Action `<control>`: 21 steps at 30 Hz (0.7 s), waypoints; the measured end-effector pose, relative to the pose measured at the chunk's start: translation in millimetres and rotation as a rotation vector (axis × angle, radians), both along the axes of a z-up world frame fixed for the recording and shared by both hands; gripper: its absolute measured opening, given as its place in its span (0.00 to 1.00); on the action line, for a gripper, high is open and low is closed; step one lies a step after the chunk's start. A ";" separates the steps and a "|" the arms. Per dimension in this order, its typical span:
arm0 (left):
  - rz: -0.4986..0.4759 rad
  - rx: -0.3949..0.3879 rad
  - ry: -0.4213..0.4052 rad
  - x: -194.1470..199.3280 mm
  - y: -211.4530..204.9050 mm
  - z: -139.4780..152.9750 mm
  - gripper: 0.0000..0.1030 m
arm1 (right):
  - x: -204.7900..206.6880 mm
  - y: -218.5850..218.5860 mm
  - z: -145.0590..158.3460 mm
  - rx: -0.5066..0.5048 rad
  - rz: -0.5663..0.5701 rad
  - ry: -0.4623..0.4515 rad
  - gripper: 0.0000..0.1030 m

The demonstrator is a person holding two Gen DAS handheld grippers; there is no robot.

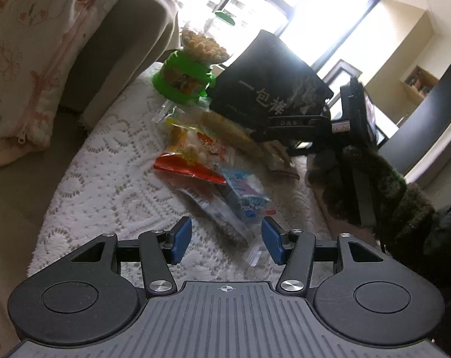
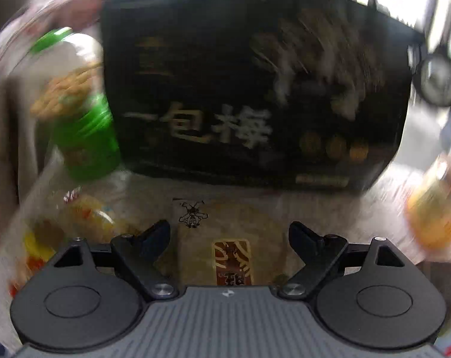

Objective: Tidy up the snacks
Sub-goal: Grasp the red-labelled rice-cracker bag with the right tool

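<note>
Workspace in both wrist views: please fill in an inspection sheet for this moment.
Surface: white lace cloth over the table.
Job's things: black snack bag standing upright; green-lidded jar of round snacks beside it; loose packets piled in front; tan flat packet below the right hand-held gripper.
Clutter: nothing seen.
Grippers: left hand-held gripper open above the clear packet's end; right hand-held gripper open, nothing held, picture blurred.
Cables: nothing seen.
Surroundings: sofa with floral cover, bright window, dark fuzzy sleeve.
</note>
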State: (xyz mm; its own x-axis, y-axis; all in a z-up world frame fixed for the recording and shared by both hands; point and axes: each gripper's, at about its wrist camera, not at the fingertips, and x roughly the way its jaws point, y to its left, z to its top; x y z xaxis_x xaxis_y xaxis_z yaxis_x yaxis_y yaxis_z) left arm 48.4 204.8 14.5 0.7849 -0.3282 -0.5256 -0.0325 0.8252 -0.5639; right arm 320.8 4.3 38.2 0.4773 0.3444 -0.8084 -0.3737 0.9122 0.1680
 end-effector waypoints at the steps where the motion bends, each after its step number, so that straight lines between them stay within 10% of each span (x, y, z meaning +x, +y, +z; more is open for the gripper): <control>1: -0.003 -0.007 -0.007 0.8 0.1 0.0 0.56 | 0.8 -5.1 -0.5 0.032 -0.014 0.020 0.85; 5: -0.021 0.004 -0.019 7.1 -6.8 1.0 0.56 | -14.9 -18.2 7.2 0.071 -0.029 0.041 0.72; 21: 0.007 0.200 0.048 61.2 -50.3 13.4 0.56 | -227.3 -71.2 46.2 0.039 0.189 -0.004 0.73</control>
State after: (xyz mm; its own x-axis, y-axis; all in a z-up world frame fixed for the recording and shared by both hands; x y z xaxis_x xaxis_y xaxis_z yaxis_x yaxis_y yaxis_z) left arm 109.6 154.5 28.0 0.7594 -0.2087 -0.6162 -0.0609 0.9202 -0.3866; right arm 93.5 -66.8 84.3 0.4044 0.4593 -0.7909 -0.5384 0.8186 0.2001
